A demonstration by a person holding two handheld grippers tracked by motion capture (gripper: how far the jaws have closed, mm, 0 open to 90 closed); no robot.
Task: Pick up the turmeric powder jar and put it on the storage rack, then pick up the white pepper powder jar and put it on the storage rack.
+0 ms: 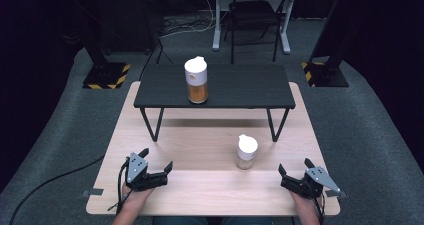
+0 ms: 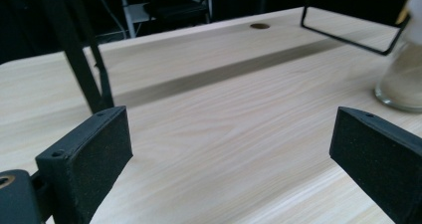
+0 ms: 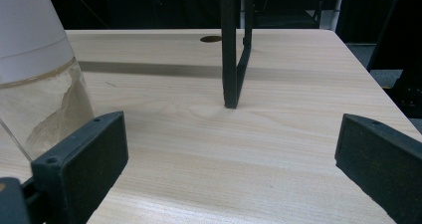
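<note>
A lab or recording studio is suggested. A pale wooden worktop (image 1: 210,190) is set on grey carpet (image 1: 365,135) and enclosed by black curtains (image 1: 380,20). Black stand bases edged with yellow-and-black hazard tape (image 1: 106,76) are placed at the far corners, loose cables (image 1: 185,27) are left lying on the floor, and a black folding chair (image 1: 254,15) is seen behind, beside a grey metal frame (image 1: 217,20).

The left gripper (image 1: 157,161) is held low at the near left, its jaws spread wide and pointed toward the right and far side. The right gripper (image 1: 295,168) is held at the near right, jaws likewise parted wide, angled toward the far left. Both hands are seen gripping from the near edge.
</note>
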